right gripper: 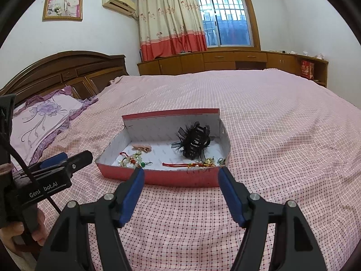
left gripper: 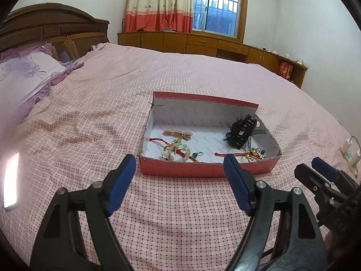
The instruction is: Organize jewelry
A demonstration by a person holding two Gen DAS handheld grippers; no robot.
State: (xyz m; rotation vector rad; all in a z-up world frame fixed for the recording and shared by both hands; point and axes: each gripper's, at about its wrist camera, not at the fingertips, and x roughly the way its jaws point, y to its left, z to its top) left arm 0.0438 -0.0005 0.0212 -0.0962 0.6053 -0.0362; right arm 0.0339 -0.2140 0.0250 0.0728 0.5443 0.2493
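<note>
Both claws, left claw (left gripper: 179, 166) and right claw (right gripper: 181, 178), hang wide apart and empty just short of the red box (left gripper: 203, 169) on the bed (left gripper: 180, 214). The jewelry (left gripper: 176, 151) already sits inside, so those tangled red cords could easily snag together on a sloppy grab.

Pink checked bed (right gripper: 259, 117), wooden headboard (right gripper: 63, 72), curtained window (right gripper: 225, 18), white walls (right gripper: 101, 33)
</note>
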